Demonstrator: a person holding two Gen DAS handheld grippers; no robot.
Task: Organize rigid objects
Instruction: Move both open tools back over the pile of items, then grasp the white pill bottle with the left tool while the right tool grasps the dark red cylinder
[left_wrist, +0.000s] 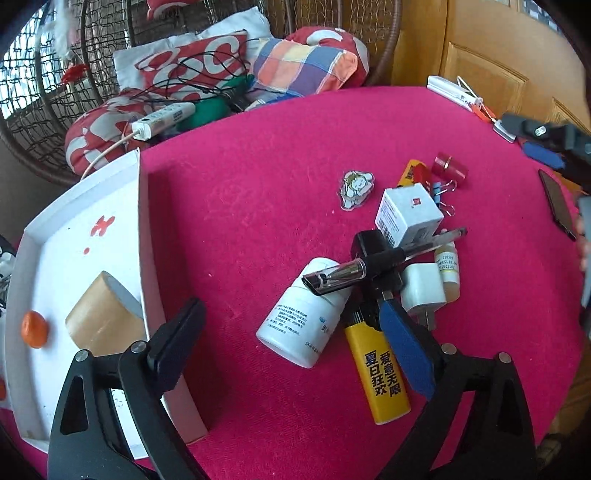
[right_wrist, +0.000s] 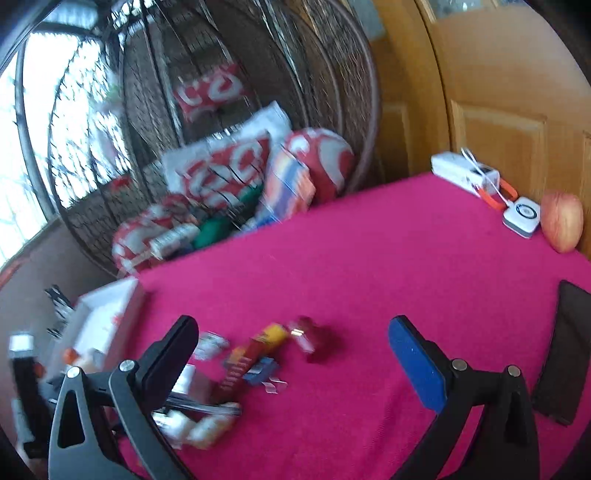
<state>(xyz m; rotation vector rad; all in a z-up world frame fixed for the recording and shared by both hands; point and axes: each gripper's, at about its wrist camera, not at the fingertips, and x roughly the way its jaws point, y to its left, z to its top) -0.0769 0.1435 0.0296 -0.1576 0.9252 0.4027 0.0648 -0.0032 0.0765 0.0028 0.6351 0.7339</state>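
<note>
On the pink tablecloth lies a pile of small objects: a white pill bottle (left_wrist: 304, 317), a yellow lighter (left_wrist: 380, 373), a black pen (left_wrist: 384, 264), a white box (left_wrist: 408, 216), a white charger plug (left_wrist: 423, 288), a small dropper bottle (left_wrist: 448, 271), a red cap (left_wrist: 448, 166) and a cartoon charm (left_wrist: 354, 188). My left gripper (left_wrist: 291, 332) is open, its jaws on either side of the pill bottle and lighter. My right gripper (right_wrist: 295, 350) is open and empty above the cloth; the blurred pile (right_wrist: 251, 358) lies between and left of its jaws.
A white tray (left_wrist: 144, 236) at the left holds a tape roll (left_wrist: 105, 317) and an orange ball (left_wrist: 34, 328). A black phone (right_wrist: 565, 350) lies at the right. An apple (right_wrist: 563, 221), a white device (right_wrist: 522, 216) and a white box (right_wrist: 460, 170) sit at the far edge. A wicker chair with cushions (left_wrist: 192, 62) stands behind.
</note>
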